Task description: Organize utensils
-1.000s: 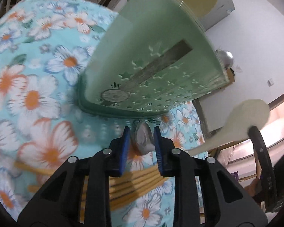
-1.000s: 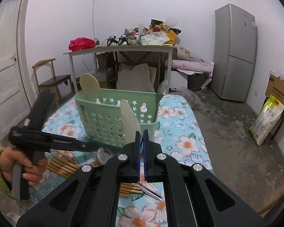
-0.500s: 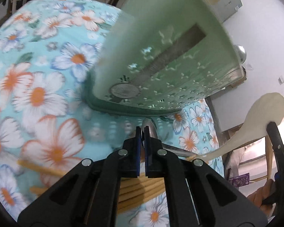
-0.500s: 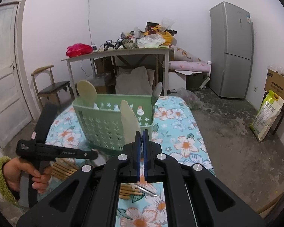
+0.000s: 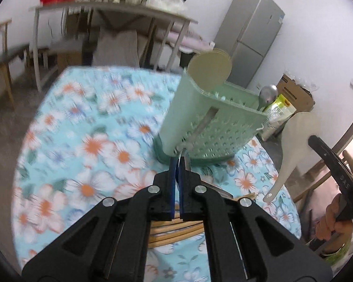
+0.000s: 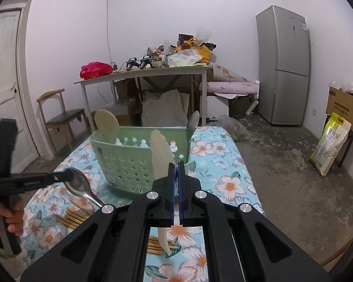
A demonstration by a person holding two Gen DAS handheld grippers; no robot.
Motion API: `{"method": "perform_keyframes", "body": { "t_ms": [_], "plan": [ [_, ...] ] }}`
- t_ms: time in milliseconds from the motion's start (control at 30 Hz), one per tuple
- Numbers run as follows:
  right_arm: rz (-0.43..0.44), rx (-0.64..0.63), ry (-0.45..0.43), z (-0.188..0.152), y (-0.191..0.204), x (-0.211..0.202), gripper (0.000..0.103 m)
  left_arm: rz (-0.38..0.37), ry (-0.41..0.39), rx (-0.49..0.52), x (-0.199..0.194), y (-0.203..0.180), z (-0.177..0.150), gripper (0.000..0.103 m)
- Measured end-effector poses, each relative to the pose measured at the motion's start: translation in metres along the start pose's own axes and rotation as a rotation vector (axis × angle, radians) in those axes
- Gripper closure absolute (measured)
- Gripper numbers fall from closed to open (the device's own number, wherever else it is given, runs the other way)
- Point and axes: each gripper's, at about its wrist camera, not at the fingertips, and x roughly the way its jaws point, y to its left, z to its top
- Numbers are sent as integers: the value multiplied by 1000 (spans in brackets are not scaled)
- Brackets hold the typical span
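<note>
Left gripper [image 6: 69,176] clamps metal spoon [image 6: 78,184] bowl, handle trailing; right gripper [image 6: 176,171] clamps cream spatula [image 6: 161,158].

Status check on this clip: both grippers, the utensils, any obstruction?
Left gripper shut on metal spoon. Right gripper shut on cream spatula. Green basket ahead, path unobstructed.

Shiny metal spoon [image 6: 78,184], perforated matt green plastic basket [image 6: 129,164], pale wooden chopsticks [image 6: 74,217], floral cloth [image 6: 223,164].
</note>
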Motion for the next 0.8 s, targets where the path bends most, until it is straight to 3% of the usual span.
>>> {"method": "perform_keyframes", "body": {
  "t_ms": [233, 800],
  "plan": [
    [8, 4, 1, -1, 3, 0, 100, 51, -64, 36, -29, 0, 4, 102],
    [10, -2, 0, -1, 5, -1, 100, 89, -104, 75, -43, -6, 3, 102]
  ]
}}
